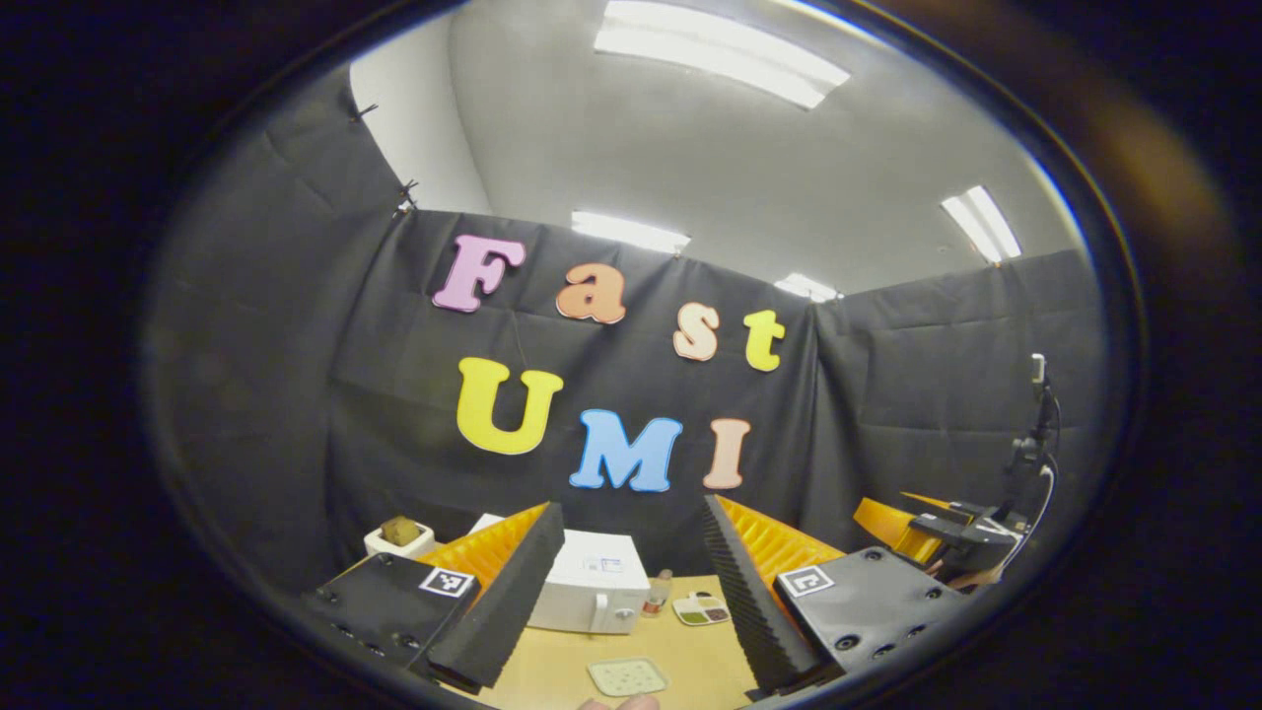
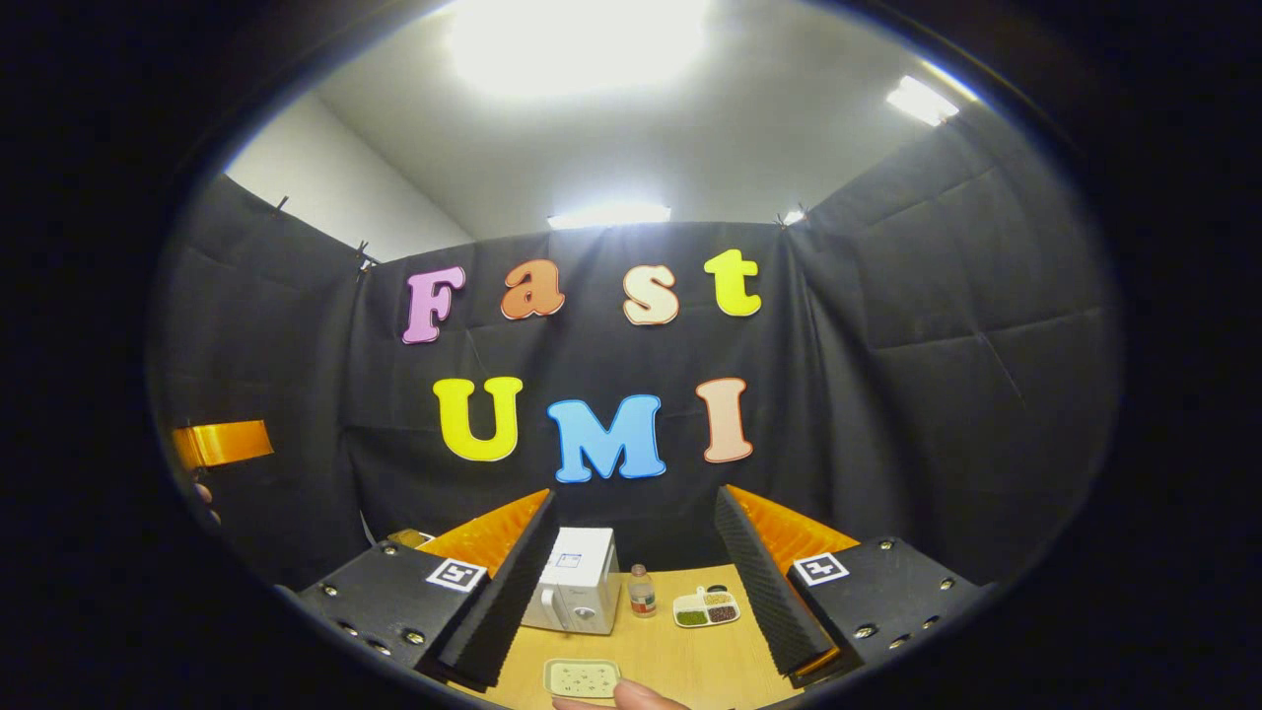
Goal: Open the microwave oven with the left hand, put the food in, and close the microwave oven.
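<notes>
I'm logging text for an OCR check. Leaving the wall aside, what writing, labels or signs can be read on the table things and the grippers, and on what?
Sticker on top of the microwave: too small to read.
Label on the bottle: blurred, unreadable.
Square black-and-white markers on the left gripper and right gripper: patterns, no words.
No text here can be quoted.

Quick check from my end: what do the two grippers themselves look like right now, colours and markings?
Both match: the left gripper and right gripper each have black ribbed finger pads backed by ridged orange plastic, on black screwed blocks, each block carrying a small square black-and-white marker.
</notes>
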The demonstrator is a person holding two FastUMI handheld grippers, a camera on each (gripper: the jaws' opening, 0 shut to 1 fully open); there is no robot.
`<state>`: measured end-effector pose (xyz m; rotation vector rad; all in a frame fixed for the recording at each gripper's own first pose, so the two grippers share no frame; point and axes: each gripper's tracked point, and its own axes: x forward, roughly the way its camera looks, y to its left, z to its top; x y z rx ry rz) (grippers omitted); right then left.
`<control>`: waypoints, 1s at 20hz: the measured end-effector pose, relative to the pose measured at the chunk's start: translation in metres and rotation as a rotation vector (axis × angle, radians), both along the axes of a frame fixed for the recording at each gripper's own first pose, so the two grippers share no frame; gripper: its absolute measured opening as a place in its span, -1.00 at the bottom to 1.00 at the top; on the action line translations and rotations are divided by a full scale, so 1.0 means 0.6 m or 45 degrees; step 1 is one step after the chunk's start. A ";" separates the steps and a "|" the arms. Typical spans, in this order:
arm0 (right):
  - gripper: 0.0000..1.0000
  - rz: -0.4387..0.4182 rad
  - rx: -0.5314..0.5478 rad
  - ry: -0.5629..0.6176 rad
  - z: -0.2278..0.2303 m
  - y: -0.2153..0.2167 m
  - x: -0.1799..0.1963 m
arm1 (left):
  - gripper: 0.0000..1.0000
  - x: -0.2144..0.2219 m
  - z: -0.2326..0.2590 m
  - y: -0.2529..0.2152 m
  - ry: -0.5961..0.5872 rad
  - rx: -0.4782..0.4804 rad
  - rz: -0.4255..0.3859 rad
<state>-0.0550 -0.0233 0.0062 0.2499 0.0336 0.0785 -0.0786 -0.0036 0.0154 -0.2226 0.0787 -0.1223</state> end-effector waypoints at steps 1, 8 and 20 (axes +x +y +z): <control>0.95 -0.005 -0.002 -0.005 0.003 0.004 -0.002 | 0.84 0.004 0.007 0.000 -0.019 0.011 -0.012; 0.95 -0.043 -0.040 -0.013 0.014 0.008 -0.008 | 0.86 0.029 -0.012 -0.028 -0.018 0.042 -0.121; 0.94 -0.037 -0.068 0.033 0.001 0.012 -0.010 | 0.84 0.022 -0.024 -0.028 -0.012 0.074 -0.127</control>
